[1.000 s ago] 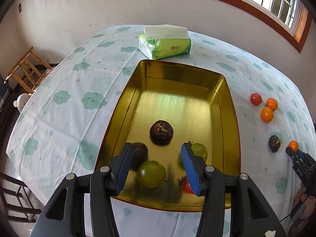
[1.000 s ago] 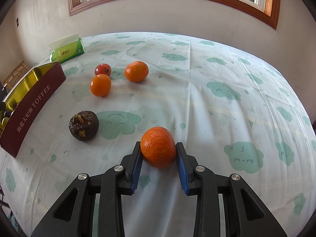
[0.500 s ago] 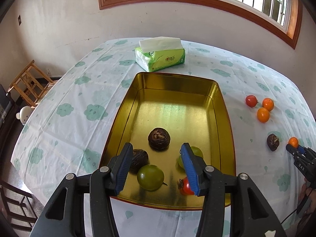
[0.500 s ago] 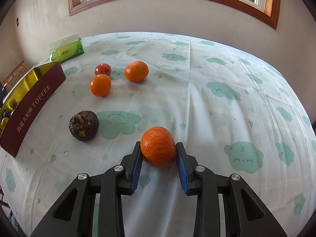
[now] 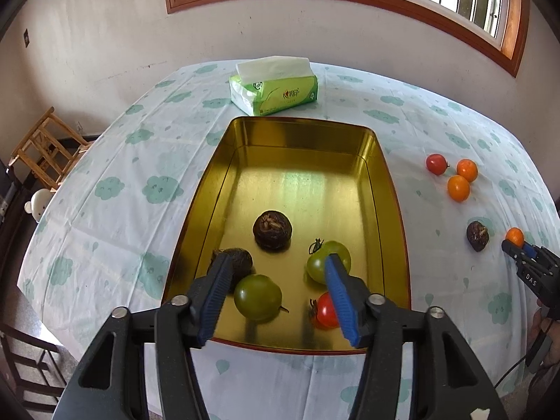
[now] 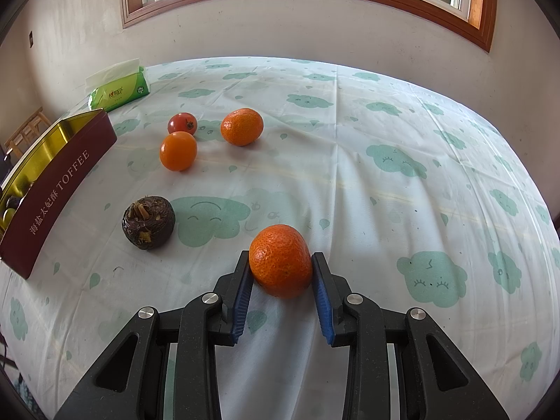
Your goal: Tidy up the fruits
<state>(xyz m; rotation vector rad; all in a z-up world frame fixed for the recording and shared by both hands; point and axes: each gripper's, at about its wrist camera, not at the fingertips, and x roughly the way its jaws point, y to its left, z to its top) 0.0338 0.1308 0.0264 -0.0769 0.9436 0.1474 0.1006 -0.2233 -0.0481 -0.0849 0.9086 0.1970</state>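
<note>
Five fruits in the gold tin (image 5: 397, 210), left gripper (image 5: 278, 262) parted and empty above them.

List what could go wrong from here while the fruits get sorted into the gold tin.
1. The right tool grips the mandarin only near its tips, so it might slip out on lifting.
2. The tin already holds a green tomato and a red tomato near its front edge; a dropped mandarin could knock them.
3. The left tool hovers open above the tin and may block the path.
</note>
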